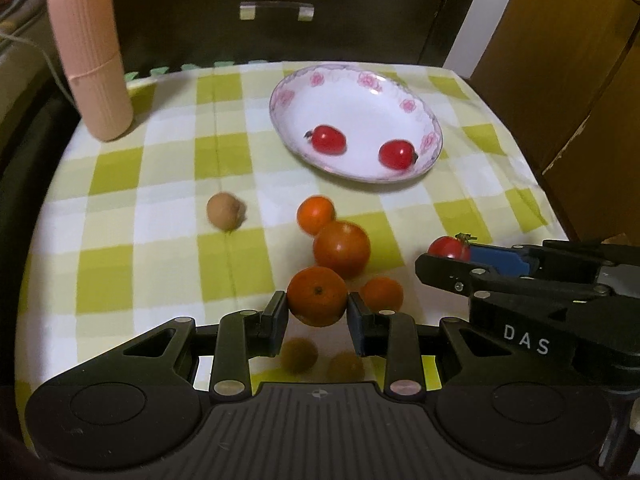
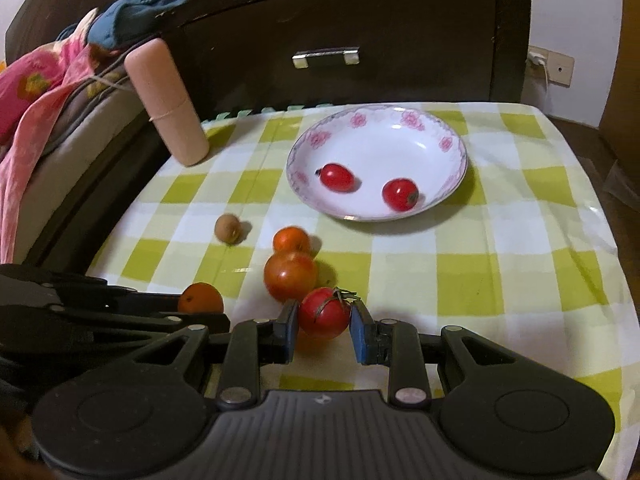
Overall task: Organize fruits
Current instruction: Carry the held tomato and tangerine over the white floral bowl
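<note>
My left gripper is shut on an orange tangerine and holds it just above the checked cloth. My right gripper is shut on a red tomato with a green stem; it also shows in the left wrist view. A white flowered plate at the back holds two small red tomatoes. On the cloth lie a large orange-red tomato, two small tangerines and a brown round fruit.
A pink ribbed case stands at the back left corner. A dark drawer front with a metal handle rises behind the table. Bedding and clothes lie to the left. A wooden cabinet stands at the right.
</note>
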{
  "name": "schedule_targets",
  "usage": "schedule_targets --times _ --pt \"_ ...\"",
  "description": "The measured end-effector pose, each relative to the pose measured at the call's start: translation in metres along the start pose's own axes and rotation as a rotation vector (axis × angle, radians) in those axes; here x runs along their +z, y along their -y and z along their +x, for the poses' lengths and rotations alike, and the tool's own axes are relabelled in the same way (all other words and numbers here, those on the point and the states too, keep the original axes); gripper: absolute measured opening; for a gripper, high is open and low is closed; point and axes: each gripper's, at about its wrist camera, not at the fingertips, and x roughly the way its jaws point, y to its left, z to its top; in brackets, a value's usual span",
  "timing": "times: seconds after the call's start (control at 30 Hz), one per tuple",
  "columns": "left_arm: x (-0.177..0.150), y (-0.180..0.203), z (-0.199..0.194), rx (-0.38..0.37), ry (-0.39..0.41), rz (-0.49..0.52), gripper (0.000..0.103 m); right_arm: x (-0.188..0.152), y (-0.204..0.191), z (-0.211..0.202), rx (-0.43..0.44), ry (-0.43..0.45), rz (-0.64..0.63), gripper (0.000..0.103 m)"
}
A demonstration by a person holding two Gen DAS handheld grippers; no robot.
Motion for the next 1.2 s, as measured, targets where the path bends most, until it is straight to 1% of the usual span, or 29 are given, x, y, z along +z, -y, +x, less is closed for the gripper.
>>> schedule_targets --times 0.23,0.6,0.87,1.03,1.13,1.2 --pt "0.023 0.005 0.012 -0.019 0.012 0.008 0.039 0.018 0.012 0.009 -0.021 0.009 0.015 0.027" --pt "0.061 0.006 0.034 -0.022 0.029 0.02 0.038 0.044 0.033 0.029 -0.037 0.023 0.057 0.027" --pt "0.078 0.008 0.053 -0.024 0.026 0.025 0.038 0.057 0.048 0.046 -0.047 0.027 0.084 0.027" --pt "0.085 0.006 0.064 -0.019 0.017 0.016 0.038 0.063 0.057 0.058 -0.039 0.015 0.105 0.027" --pt "0.088 0.008 0.064 0.001 0.034 0.032 0.038 0.066 0.058 0.064 -0.044 0.02 0.099 0.027" --pt "0.092 0.008 0.066 -0.003 0.037 0.031 0.038 0.068 0.06 0.066 -0.034 0.022 0.109 0.027"
